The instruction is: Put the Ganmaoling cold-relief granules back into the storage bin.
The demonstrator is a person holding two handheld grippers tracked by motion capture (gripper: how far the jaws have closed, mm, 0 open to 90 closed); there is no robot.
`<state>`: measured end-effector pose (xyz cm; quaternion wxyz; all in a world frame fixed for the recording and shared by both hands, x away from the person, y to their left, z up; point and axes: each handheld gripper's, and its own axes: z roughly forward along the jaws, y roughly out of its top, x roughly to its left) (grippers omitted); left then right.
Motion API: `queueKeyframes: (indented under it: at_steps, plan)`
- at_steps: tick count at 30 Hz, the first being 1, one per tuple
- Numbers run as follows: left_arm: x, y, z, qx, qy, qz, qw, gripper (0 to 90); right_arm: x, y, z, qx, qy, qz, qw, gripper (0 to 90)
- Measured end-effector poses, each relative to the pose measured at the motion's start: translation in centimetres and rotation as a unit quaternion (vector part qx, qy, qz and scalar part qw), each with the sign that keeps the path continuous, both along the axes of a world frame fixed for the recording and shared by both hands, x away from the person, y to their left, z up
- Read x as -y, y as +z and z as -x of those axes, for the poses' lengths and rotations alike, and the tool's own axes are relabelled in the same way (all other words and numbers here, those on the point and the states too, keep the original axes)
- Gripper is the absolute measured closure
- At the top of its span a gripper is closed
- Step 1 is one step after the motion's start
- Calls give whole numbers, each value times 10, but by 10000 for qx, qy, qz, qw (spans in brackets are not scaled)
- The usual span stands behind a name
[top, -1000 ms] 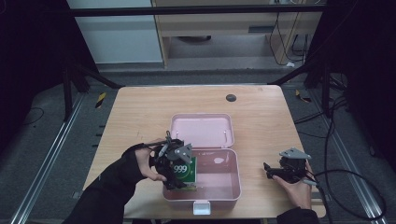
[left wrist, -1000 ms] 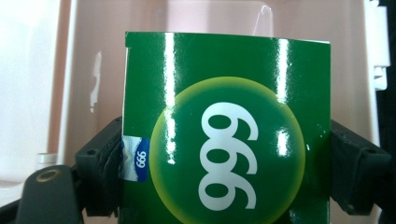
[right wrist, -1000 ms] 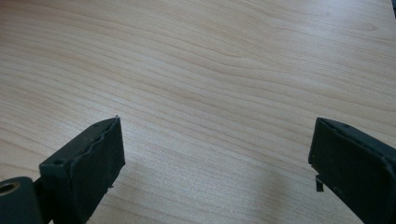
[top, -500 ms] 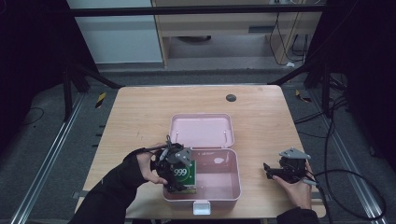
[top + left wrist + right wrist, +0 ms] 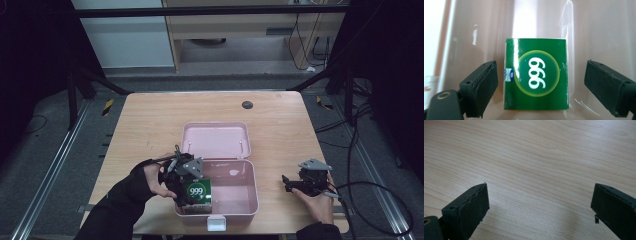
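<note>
A green box [image 5: 198, 192] marked 999 sits in the front left corner of an open pink case [image 5: 256, 192], whose lid [image 5: 215, 140] lies back flat. In the left gripper view the green box [image 5: 536, 75] lies on the pink floor [image 5: 599, 37]. My left gripper [image 5: 541, 75] straddles it and has just been opening; both pads stand apart from the box's sides. From above, a gloved hand holds that left gripper [image 5: 192, 187] over the case's left rim. My right gripper [image 5: 287, 184] rests on the table right of the case. The right gripper's [image 5: 540, 197] jaws have just been opening, with bare wood between them.
The wooden table [image 5: 150, 125] has a small dark round disc [image 5: 247, 105] near its far edge. A white latch [image 5: 216, 222] sticks out at the case's front. Cables and metal frame legs lie on the floor around the table.
The green box leaned toward the case's middle half a second ago and now sits lower at the left front corner. The left jaws have come off its sides. The right hand kept still.
</note>
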<state>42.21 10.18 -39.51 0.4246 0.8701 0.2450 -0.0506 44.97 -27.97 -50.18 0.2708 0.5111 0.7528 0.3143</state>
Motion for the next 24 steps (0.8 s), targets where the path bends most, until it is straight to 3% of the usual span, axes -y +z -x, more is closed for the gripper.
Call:
queueKeyframes:
  at_steps: [3, 4, 7, 9, 11, 15, 17, 20, 22, 24]
  plan:
    - [-3, 7, -1, 36, -23, 84, 10000, 132, 0, 0, 0, 2, -1, -3, 10000, 20]
    - [-7, 14, -1, 87, 55, 254, 9996, 140, 0, 0, 0, 7, -10, 10, 10000, 20]
    - [-12, 23, -2, 154, 142, 401, 9990, 165, 0, 0, 0, -5, -10, 6, 10000, 22]
    - [-19, 36, -3, 251, 453, 709, 9961, 200, 1, 1, 1, 2, -24, 6, 10000, 31]
    - [-23, 44, -2, 251, 833, 1067, 9905, 230, 1, 1, 1, 24, -32, 13, 10000, 44]
    - [-38, 55, -6, 483, 871, 1119, 9887, 273, 1, 2, 2, 93, -64, 5, 9999, 55]
    - [-51, 60, -9, 623, 1074, 1169, 9854, 304, 1, 3, 2, 96, -61, 22, 9999, 66]
    - [-58, 60, -10, 681, 1183, 1170, 9837, 319, 1, 3, 2, 104, -66, 3, 9999, 72]
    - [-68, 55, -11, 700, 1455, 1273, 9786, 335, 1, 4, 3, 143, -67, 9, 9999, 81]
    - [-73, 53, -11, 717, 1520, 1277, 9775, 340, 1, 4, 3, 154, -69, 20, 9999, 84]
